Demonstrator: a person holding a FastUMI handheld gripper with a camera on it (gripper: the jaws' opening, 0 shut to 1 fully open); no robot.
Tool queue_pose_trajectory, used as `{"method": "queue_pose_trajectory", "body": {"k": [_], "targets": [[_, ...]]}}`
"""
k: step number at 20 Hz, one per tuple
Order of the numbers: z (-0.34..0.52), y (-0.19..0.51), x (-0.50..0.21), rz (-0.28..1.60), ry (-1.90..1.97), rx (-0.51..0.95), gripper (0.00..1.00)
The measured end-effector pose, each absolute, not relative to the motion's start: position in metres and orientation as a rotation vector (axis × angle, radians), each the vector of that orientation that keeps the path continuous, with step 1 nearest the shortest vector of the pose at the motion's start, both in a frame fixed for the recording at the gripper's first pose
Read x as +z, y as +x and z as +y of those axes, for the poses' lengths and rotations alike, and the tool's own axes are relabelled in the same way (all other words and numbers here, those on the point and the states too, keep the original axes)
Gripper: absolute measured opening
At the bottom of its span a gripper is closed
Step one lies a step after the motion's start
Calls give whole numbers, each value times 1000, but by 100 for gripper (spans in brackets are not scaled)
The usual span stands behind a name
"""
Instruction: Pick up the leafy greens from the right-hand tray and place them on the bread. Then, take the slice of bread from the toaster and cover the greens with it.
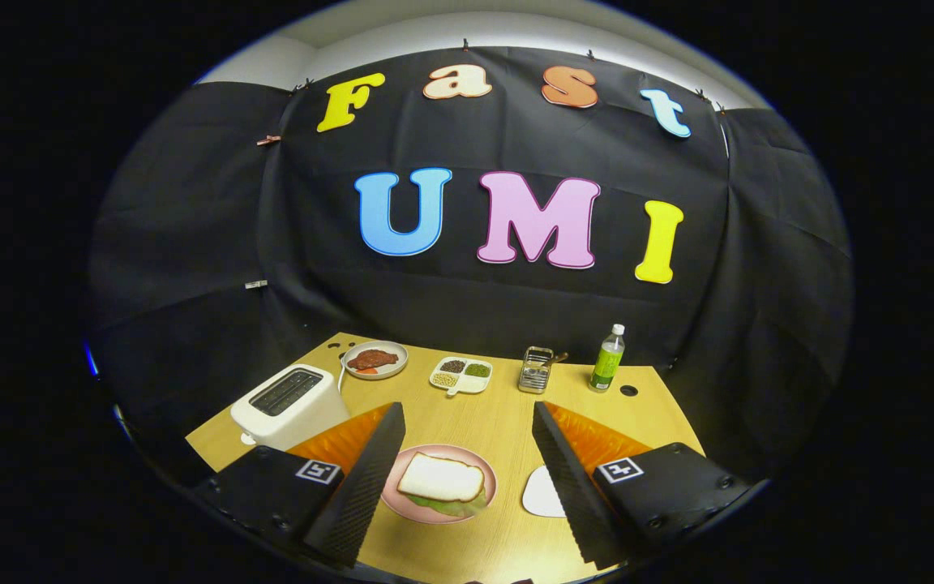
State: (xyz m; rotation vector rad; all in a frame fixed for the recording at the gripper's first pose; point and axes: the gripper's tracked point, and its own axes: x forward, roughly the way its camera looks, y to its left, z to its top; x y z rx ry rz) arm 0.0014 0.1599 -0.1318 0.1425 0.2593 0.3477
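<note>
Jaws of the gripper [467, 454] spread wide, holding nothing. Between them, just ahead: pink plate [402, 499] with bread [441, 477] over greens [451, 507] (stack apparently complete). Toaster [289, 403] off left.

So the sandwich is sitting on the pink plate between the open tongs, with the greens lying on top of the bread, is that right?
Not quite. In the gripper view the greens lie under the slice of bread, poking out at its near edge, not on top. The rest holds: the sandwich sits on the pink plate between the open tongs.
</note>
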Motion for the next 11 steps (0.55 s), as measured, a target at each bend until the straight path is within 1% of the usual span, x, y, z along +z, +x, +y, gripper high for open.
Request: {"method": "queue_pose_trajectory", "body": {"k": [11], "targets": [[162,25,-155,306,157,355,98]]}}
